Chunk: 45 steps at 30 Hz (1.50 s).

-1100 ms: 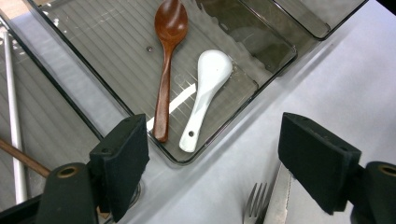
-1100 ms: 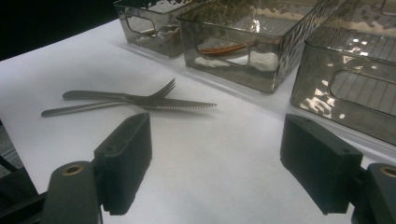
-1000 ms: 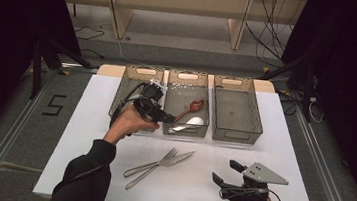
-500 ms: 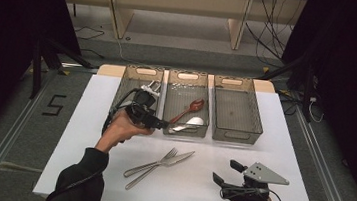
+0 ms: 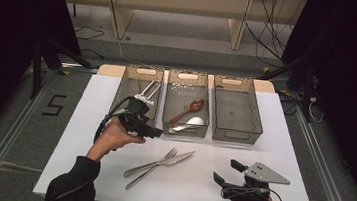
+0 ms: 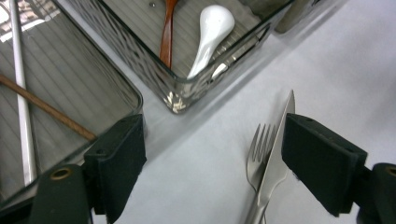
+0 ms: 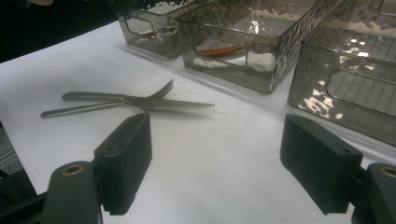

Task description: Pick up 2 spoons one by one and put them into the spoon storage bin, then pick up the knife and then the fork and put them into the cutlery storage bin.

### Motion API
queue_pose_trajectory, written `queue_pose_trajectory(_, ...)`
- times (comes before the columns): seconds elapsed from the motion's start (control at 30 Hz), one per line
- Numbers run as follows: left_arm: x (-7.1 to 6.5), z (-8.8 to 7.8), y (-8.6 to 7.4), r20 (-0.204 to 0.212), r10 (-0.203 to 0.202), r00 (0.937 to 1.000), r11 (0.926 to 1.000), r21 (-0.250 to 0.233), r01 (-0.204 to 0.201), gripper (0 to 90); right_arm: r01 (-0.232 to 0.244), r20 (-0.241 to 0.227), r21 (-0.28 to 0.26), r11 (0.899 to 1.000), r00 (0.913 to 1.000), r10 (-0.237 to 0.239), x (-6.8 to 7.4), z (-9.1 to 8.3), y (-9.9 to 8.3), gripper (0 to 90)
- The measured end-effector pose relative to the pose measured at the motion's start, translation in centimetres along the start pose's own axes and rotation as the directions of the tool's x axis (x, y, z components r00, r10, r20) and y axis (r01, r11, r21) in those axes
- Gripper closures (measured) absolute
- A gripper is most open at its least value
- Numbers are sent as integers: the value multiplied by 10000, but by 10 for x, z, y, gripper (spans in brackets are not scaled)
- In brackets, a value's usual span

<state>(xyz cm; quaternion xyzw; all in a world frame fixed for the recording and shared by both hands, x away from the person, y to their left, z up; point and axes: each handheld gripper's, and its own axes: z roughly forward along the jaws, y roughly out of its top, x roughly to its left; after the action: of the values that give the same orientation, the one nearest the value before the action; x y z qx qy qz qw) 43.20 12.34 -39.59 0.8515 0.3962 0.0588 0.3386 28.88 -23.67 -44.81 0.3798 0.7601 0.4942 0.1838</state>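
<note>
1. On the white table (image 5: 282, 141), along its far side, three smoky clear bins stand in a row, sides nearly touching: the left bin (image 5: 126, 86), the middle bin (image 5: 189, 80) and the right bin (image 5: 228, 85).
2. In the middle bin lie a brown spoon (image 5: 187, 111) and a white spoon (image 5: 189, 123), the white one nearer the front wall.
3. The left gripper view shows the same two spoons side by side, and in the left bin a thin pale rod (image 6: 19, 88) crossed by a brown stick (image 6: 46, 108).
4. Near the table's middle, in front of the bins, a fork (image 5: 152, 163) and a knife (image 5: 159, 170) lie crossed, handles pointing near-left, tips toward the bins.
5. The left gripper (image 5: 149, 131) hovers over the front edge of the left bin, just near-left of the middle bin's corner. Its jaws stand wide and hold nothing; between them show bare table and the fork tines and knife tip.
6. The right gripper (image 5: 228, 172) sits low at the near right of the table, well apart from the cutlery, jaws wide and holding nothing.
7. The right bin looks empty.
</note>
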Motion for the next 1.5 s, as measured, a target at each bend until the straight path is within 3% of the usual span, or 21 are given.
queue_pose_trajectory(0.9,-14,3,-44,-73,837,9965,9942,680,-830,198,14,-31,11,10000,10000,-14,0,1,0,259)
queue_pose_trajectory(1.5,-14,6,-63,-149,699,9974,9946,777,-685,191,81,25,-30,10000,10000,-81,2,-1,0,258)
